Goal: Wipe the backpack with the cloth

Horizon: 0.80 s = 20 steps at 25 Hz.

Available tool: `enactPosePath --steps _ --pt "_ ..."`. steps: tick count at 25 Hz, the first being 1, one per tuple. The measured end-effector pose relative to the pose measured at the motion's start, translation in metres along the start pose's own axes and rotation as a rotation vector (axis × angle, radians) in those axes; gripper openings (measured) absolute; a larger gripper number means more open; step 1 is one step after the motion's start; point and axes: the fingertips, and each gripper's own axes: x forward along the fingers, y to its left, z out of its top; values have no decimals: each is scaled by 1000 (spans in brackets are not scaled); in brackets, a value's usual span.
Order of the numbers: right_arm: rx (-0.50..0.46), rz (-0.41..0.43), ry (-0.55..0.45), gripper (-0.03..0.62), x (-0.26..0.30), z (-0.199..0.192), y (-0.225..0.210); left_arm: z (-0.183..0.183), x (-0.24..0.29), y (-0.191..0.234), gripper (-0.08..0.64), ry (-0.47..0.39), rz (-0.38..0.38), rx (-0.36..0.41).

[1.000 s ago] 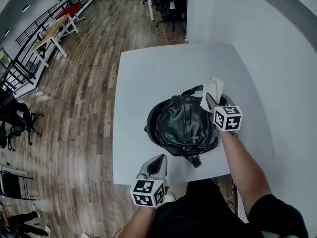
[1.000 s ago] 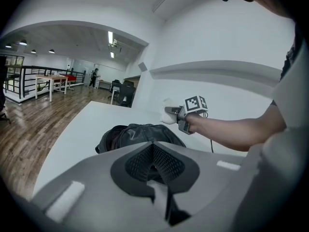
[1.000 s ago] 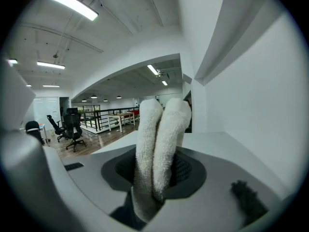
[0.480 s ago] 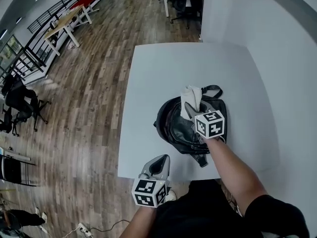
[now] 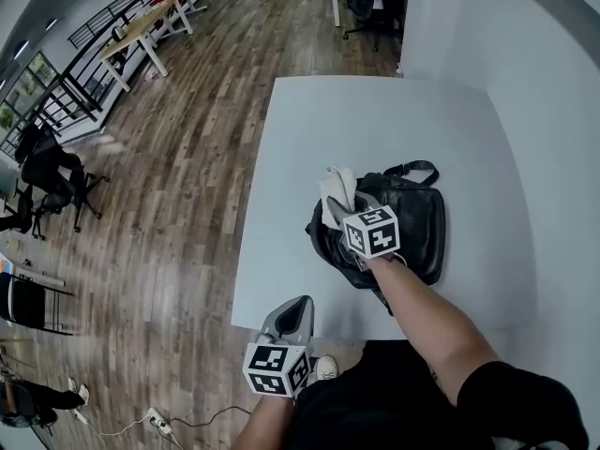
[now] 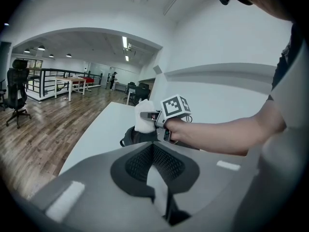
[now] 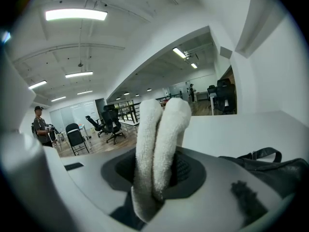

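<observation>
The right hand-held gripper [image 5: 340, 206], clamped on the folded white cloth [image 5: 336, 186], holds it at the left edge of the black backpack [image 5: 412, 223], so wiping seems under way with most of the bag left. The left hand-held gripper [image 5: 296, 315], jaws together on nothing, hangs below the backpack. The backpack lies on a bare white tabletop [image 5: 309, 120], with wood floor [image 5: 169, 157] and office chairs [image 5: 56, 172] to its left.

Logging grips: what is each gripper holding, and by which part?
Right gripper pinches the folded white cloth by one end, the rest sticking out past the jaws. Left gripper is shut, holding nothing.
</observation>
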Motion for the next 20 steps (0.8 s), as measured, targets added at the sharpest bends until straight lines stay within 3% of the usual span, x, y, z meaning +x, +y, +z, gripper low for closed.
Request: enactPosePath --steps 8,20 --pt "2 24 7 127 17 -4 7 -2 -5 14 8 -4 39 -12" --pt "5 -27 28 127 2 -18 -18 -1 6 4 8 -1 3 5"
